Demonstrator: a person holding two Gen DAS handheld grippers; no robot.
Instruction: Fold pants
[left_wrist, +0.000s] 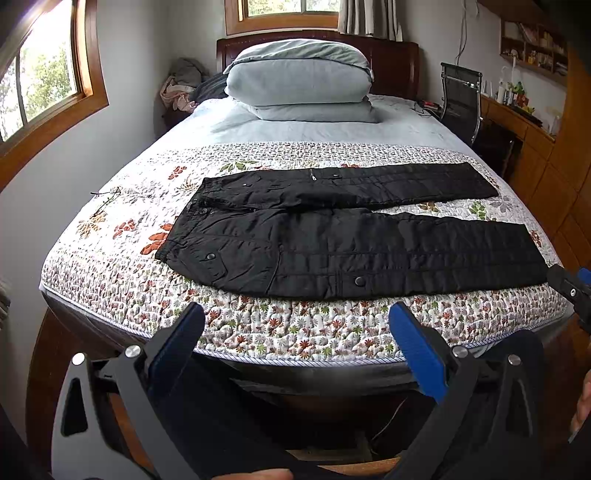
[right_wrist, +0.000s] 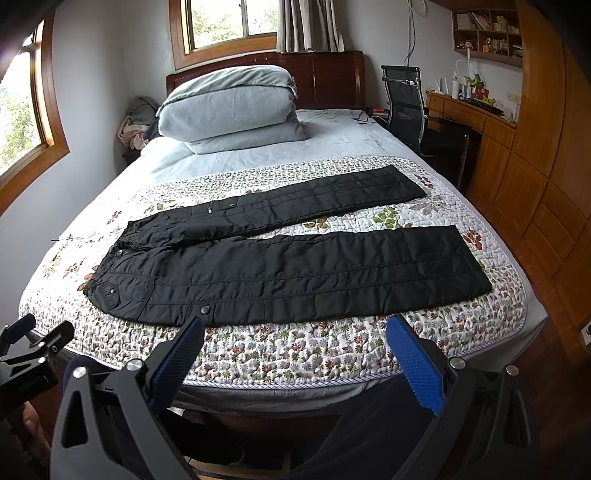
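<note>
Black quilted pants (left_wrist: 332, 236) lie spread flat across the floral quilt (left_wrist: 295, 332), waistband at the left, both legs running to the right and splayed apart. In the right wrist view the same pants (right_wrist: 288, 273) fill the middle of the bed. My left gripper (left_wrist: 295, 317) hovers open over the bed's near edge, short of the near leg, nothing between its blue pads. The right gripper (right_wrist: 295, 328) is open too, just in front of the near leg's lower hem line. Each gripper shows at the edge of the other's view.
A stack of folded grey bedding (left_wrist: 299, 85) sits at the head of the bed against the dark headboard (left_wrist: 395, 62). A black office chair (right_wrist: 406, 107) and wooden desk (right_wrist: 469, 114) stand to the right. Clothes are heaped at the back left (left_wrist: 181, 88).
</note>
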